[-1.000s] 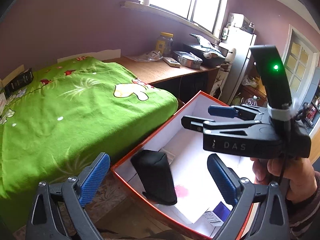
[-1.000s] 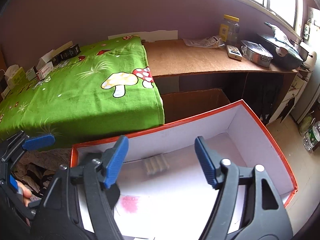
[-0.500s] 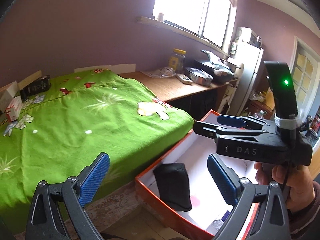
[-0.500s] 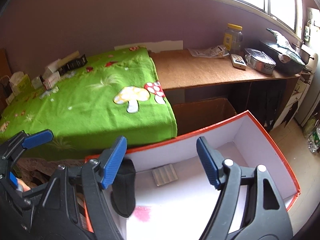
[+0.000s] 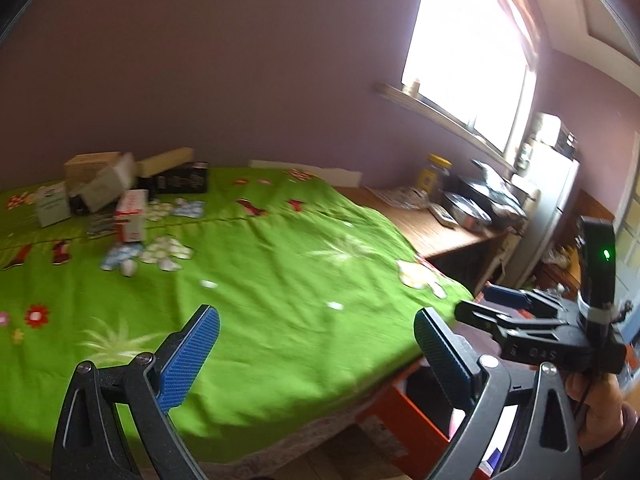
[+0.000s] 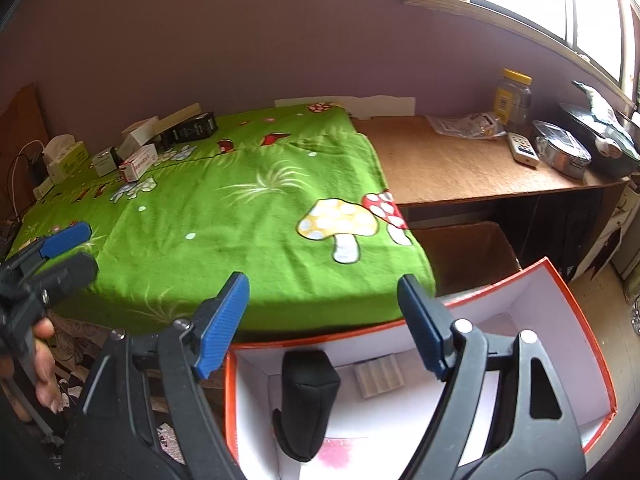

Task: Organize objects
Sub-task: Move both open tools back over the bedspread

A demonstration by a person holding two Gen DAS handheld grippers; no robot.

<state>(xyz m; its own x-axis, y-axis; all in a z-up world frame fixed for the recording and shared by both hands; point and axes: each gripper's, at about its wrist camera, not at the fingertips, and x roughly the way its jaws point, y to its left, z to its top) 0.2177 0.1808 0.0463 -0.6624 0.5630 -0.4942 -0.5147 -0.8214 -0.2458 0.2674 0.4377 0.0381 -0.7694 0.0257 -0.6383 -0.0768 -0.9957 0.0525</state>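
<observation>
Left gripper point(image 5: 316, 354): jaws wide apart, nothing between the blue pads, bottom centre of its own view, pitched slightly down. Left hand point(image 6: 42, 364) visible at the left edge of the right view, wrapped around the handle. Right gripper point(image 6: 322, 326): jaws apart and just been opening, empty, bottom centre, angled down. Right hand point(image 5: 600, 408) at lower right of left view, gripping its handle, green LED lit.
</observation>
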